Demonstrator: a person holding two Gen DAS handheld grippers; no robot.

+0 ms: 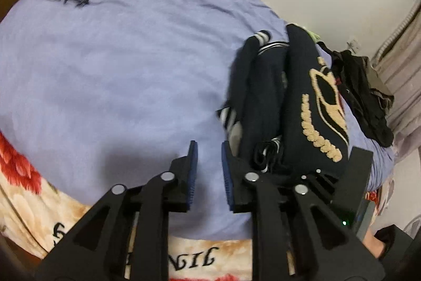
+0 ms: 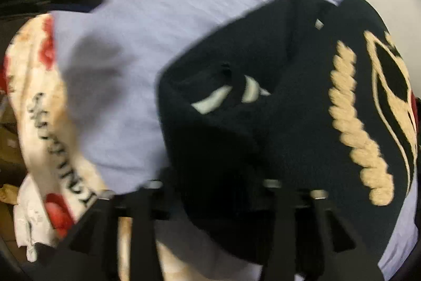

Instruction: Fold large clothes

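Navy sweater [image 1: 302, 102] bundled right on lilac sheet [image 1: 118, 70], fold seemingly done | left gripper [image 1: 209, 170] jaws narrowly parted, empty | right gripper [image 2: 215, 202] fingertips hidden under cloth, grip unclear

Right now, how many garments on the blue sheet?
2 at least: folded navy sweater with cream embroidery at right; dark clothes pile behind it near the curtain, possibly several pieces.

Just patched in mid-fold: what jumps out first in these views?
The folded dark sweater with its cream embroidered emblem, lying on the right side of the lilac sheet. The left gripper hangs just beside it with nothing between its fingers.
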